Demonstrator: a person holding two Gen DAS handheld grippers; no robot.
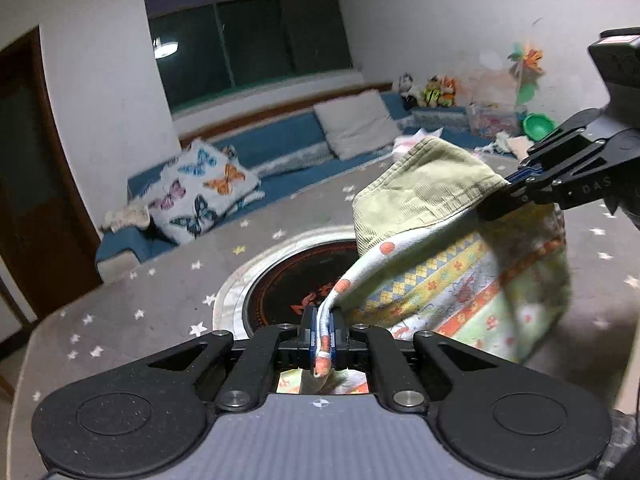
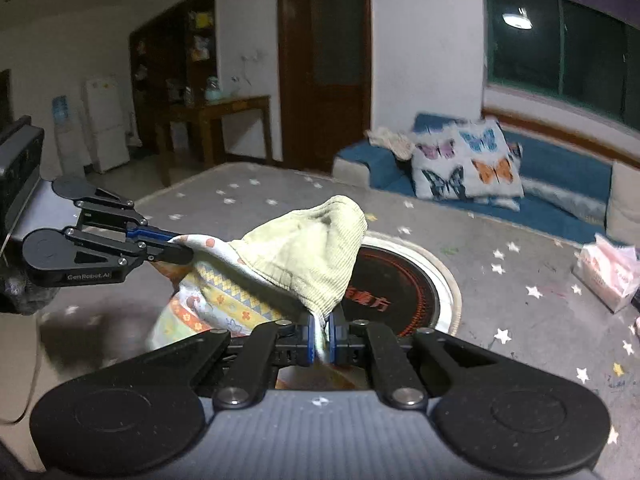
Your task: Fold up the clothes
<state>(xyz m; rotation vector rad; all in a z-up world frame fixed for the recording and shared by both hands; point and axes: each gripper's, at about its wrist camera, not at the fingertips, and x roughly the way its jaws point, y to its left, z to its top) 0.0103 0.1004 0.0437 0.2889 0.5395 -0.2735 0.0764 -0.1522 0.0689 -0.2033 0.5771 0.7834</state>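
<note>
A grey star-patterned surface (image 1: 160,292) carries a round black inset with red markings, ringed in white (image 1: 288,280), and a pink-and-white tissue pack (image 2: 612,276) near one edge. Behind it, a white butterfly-print cushion (image 1: 204,192) and a plain white pillow (image 1: 356,124) rest on a blue bench seat (image 1: 280,140) under a dark window (image 1: 248,40); stuffed toys (image 1: 436,90) fill the corner. Elsewhere: a brown wooden door (image 2: 324,60), a wooden side table (image 2: 216,120), a white refrigerator (image 2: 105,120)
</note>
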